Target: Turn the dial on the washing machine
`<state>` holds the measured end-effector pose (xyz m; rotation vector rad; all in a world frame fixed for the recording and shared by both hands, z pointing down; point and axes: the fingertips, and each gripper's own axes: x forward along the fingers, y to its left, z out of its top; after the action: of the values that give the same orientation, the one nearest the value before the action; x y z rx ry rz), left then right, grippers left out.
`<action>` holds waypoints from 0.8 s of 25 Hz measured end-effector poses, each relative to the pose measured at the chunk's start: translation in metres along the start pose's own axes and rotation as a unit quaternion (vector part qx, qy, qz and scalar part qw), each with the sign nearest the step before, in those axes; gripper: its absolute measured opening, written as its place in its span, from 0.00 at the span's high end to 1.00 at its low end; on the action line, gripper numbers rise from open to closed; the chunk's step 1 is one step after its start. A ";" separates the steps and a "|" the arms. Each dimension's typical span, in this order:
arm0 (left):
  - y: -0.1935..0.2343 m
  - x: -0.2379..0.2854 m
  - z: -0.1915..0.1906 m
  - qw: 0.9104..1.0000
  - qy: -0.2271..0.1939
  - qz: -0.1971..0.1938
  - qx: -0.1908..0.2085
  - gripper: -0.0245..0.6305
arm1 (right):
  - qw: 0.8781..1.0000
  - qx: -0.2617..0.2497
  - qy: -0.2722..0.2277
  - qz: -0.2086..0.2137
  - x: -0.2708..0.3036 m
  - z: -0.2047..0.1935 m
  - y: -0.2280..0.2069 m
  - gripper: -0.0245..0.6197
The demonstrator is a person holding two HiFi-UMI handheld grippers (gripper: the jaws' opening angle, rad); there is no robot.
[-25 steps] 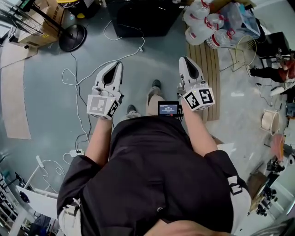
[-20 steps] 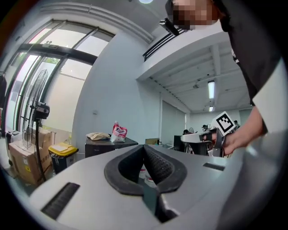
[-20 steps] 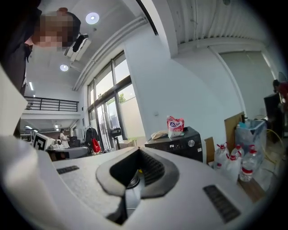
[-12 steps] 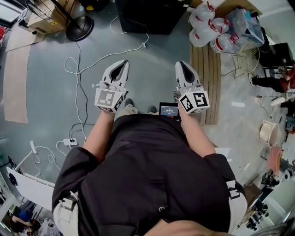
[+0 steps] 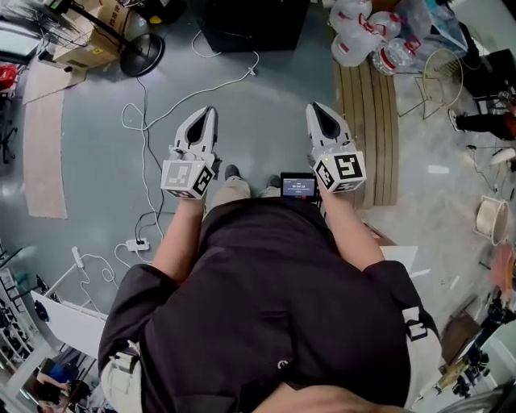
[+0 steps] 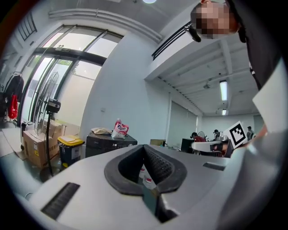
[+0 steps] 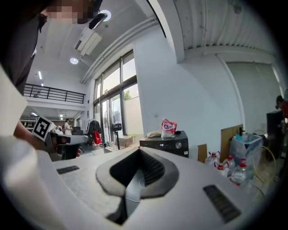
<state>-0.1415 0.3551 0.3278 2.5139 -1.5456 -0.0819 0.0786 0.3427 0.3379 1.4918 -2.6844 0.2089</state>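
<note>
The washing machine (image 5: pixel 254 20) is a black box at the top edge of the head view, across bare floor from me. In the right gripper view the washing machine (image 7: pixel 164 146) stands against the far wall, its round dial (image 7: pixel 178 144) on the front panel and a pink bag (image 7: pixel 168 127) on top. The left gripper view also shows the washing machine (image 6: pixel 110 144). My left gripper (image 5: pixel 208 113) and right gripper (image 5: pixel 316 109) are held level side by side, both shut and holding nothing. Close up, the left gripper (image 6: pixel 144 148) and right gripper (image 7: pixel 138 150) tips meet.
Several water bottles (image 5: pixel 363 36) stand right of the machine beside a wooden pallet (image 5: pixel 372 121). White cables (image 5: pixel 145 137) trail over the floor on the left, near a fan base (image 5: pixel 143 55) and cardboard box (image 5: pixel 85 40). A yellow-lidded bin (image 6: pixel 69 150) stands left of the machine.
The person has stepped across the floor, carrying both grippers along side by side. The floor and cables have shifted under them. Both pairs of jaws stayed shut.
</note>
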 end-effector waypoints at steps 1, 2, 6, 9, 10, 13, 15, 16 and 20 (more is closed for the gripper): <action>-0.005 -0.001 -0.004 1.000 0.006 -0.002 -0.004 0.97 | 1.000 0.001 0.003 0.002 -0.004 -0.005 -0.002 0.96; -0.009 -0.001 -0.009 1.000 0.012 -0.004 -0.010 0.97 | 1.000 0.006 0.008 0.002 -0.006 -0.010 -0.004 0.96; -0.027 -0.002 -0.019 0.999 0.027 -0.021 -0.013 0.97 | 1.000 0.026 0.011 0.005 -0.012 -0.010 -0.004 0.96; -0.038 0.004 -0.015 0.999 0.025 -0.031 -0.012 0.97 | 1.000 0.026 0.006 0.009 -0.017 -0.007 -0.005 0.96; -0.040 0.007 -0.015 0.999 0.026 -0.034 -0.013 0.97 | 1.000 0.028 0.008 0.010 -0.018 -0.008 -0.007 0.96; -0.046 0.012 -0.013 0.999 0.029 -0.044 -0.014 0.97 | 0.999 0.037 0.013 0.011 -0.018 -0.011 -0.012 0.96; -0.047 0.012 -0.009 0.998 0.027 -0.046 -0.012 0.97 | 0.999 0.038 0.010 0.010 -0.017 -0.009 -0.012 0.96; -0.047 0.011 -0.008 0.999 0.026 -0.045 -0.012 0.97 | 0.999 0.039 0.008 0.011 -0.017 -0.008 -0.012 0.96; -0.044 0.009 -0.010 0.999 0.027 -0.038 -0.019 0.97 | 0.999 0.042 0.006 0.015 -0.013 -0.007 -0.014 0.96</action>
<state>-0.0974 0.3678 0.3297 2.5237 -1.4141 -0.0531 0.0971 0.3478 0.3448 1.4665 -2.7213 0.3346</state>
